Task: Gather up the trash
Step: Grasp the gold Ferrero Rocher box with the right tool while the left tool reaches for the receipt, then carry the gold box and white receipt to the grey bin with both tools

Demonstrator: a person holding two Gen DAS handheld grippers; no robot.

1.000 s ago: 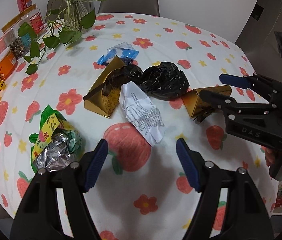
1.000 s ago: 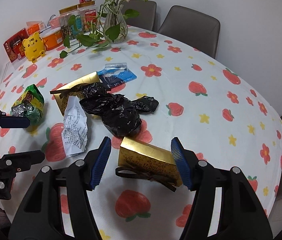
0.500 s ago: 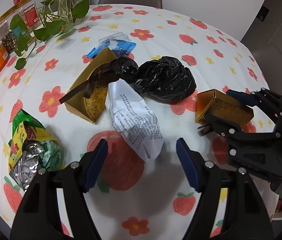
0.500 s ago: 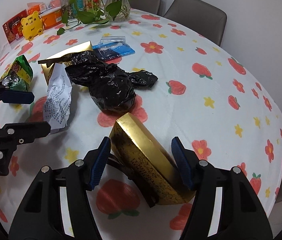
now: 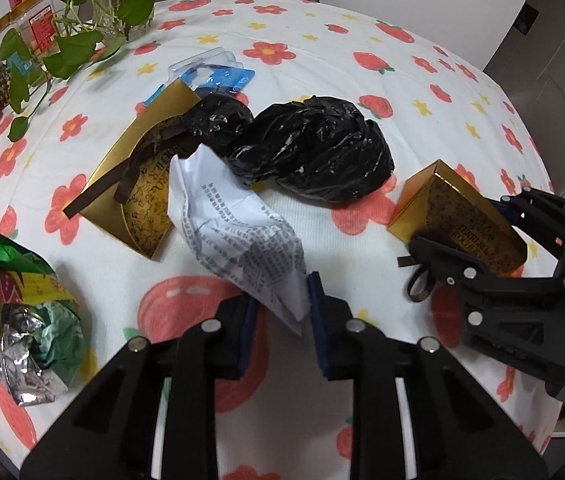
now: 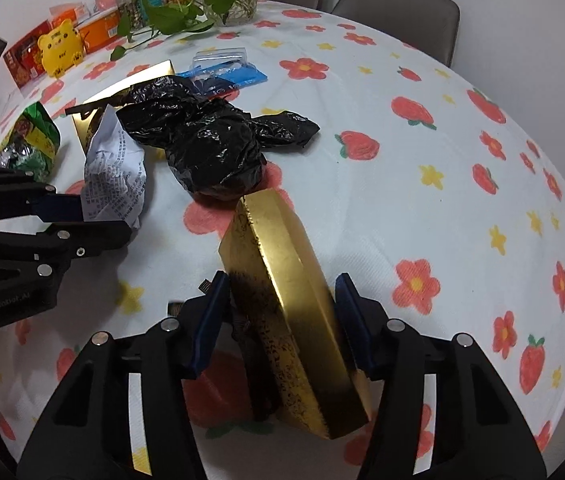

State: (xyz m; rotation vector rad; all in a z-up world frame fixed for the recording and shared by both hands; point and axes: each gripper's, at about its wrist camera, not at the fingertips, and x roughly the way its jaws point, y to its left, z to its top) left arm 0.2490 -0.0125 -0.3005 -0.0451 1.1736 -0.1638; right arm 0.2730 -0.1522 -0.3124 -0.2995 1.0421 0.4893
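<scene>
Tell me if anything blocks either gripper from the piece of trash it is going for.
Nothing visible does. The left gripper, jaws just closing, has the crumpled printed paper between its pads. The right gripper, also closing, has the tilted gold box between its pads. The black bag lies beyond both.

Even, soft indoor light falls from above, leaving only faint shadows under the clutter on the desk (image 5: 362, 92). The black bag (image 5: 314, 152) shows small white glints, and the gold box (image 6: 298, 292) carries a broad sheen. Both views bow strongly outward, with dark vignetted corners. The leaves (image 5: 70, 48) look slightly smeared.
</scene>
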